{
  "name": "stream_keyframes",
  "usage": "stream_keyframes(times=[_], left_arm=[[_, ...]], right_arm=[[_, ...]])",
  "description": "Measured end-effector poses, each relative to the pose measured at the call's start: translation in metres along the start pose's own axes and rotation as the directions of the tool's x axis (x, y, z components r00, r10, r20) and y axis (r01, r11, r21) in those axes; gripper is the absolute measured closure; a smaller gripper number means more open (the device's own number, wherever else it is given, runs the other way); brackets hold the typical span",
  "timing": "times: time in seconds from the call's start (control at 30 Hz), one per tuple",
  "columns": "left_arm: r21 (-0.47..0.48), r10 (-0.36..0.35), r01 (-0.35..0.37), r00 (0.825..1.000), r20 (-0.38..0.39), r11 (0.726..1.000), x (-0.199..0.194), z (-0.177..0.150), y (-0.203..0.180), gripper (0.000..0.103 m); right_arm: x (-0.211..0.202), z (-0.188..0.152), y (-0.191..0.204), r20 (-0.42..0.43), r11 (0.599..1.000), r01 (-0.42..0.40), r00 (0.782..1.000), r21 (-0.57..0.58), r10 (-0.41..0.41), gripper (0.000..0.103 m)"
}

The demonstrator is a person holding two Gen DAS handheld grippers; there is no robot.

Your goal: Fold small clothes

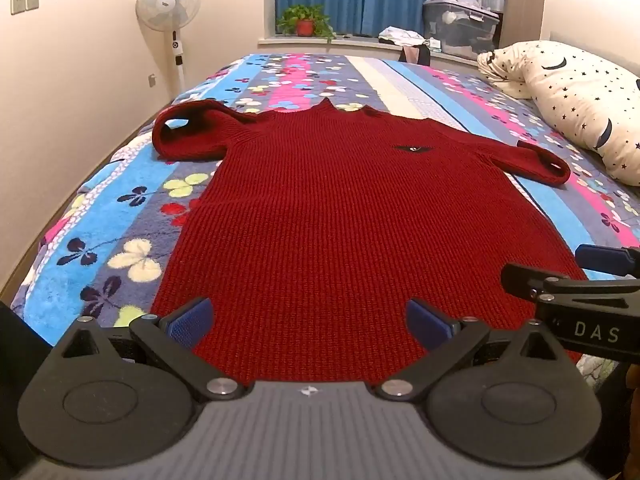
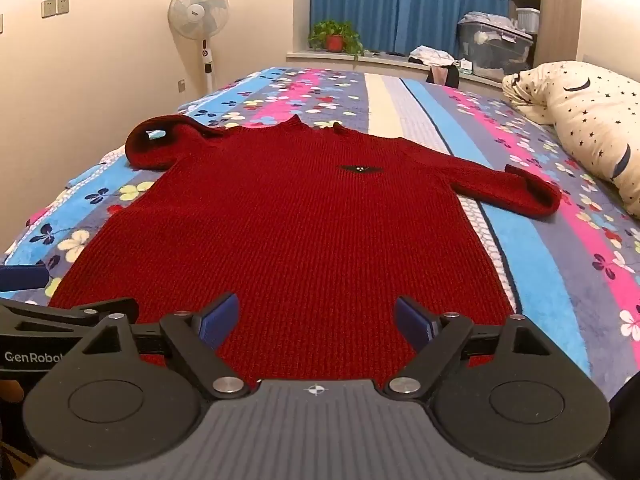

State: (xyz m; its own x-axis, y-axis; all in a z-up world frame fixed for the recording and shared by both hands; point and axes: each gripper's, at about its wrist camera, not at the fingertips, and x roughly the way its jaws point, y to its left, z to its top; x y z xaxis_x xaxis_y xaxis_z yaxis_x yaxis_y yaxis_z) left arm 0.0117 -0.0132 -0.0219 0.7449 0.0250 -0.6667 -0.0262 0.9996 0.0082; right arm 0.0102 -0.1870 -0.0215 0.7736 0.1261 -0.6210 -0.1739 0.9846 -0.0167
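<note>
A dark red knit sweater (image 1: 340, 208) (image 2: 296, 232) lies flat on the bed, collar at the far end, hem toward me. Its left sleeve (image 1: 188, 132) is curled back near the shoulder; the right sleeve (image 1: 536, 160) stretches out with its cuff turned over. My left gripper (image 1: 308, 320) hovers open over the hem's left half, nothing between its blue pads. My right gripper (image 2: 316, 324) stands open over the hem's right half, likewise empty. Each gripper shows at the edge of the other's view, the right gripper (image 1: 576, 280) and the left gripper (image 2: 60, 300).
The sweater rests on a striped floral blanket (image 1: 120, 216) covering the bed. A star-patterned pillow (image 1: 580, 92) lies at the right. A standing fan (image 1: 168, 8) is by the left wall, and a potted plant (image 1: 306, 20) and storage boxes (image 1: 460, 24) sit on the window ledge.
</note>
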Motion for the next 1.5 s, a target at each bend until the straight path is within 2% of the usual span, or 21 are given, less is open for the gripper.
stream_keyframes(times=[1.1, 1.5], left_arm=[[0.014, -0.006, 0.006, 1.0, 0.015, 1.0, -0.0026, -0.0007, -0.0066, 0.0], [0.03, -0.013, 0.012, 0.999, 0.049, 0.999, -0.009, -0.0007, -0.0087, 0.001]], right_arm=[[-0.0006, 0.0004, -0.0005, 0.017, 1.0, 0.009, 1.0, -0.011, -0.008, 0.017], [-0.001, -0.0033, -0.0002, 0.022, 1.0, 0.011, 1.0, 0.008, -0.011, 0.017]])
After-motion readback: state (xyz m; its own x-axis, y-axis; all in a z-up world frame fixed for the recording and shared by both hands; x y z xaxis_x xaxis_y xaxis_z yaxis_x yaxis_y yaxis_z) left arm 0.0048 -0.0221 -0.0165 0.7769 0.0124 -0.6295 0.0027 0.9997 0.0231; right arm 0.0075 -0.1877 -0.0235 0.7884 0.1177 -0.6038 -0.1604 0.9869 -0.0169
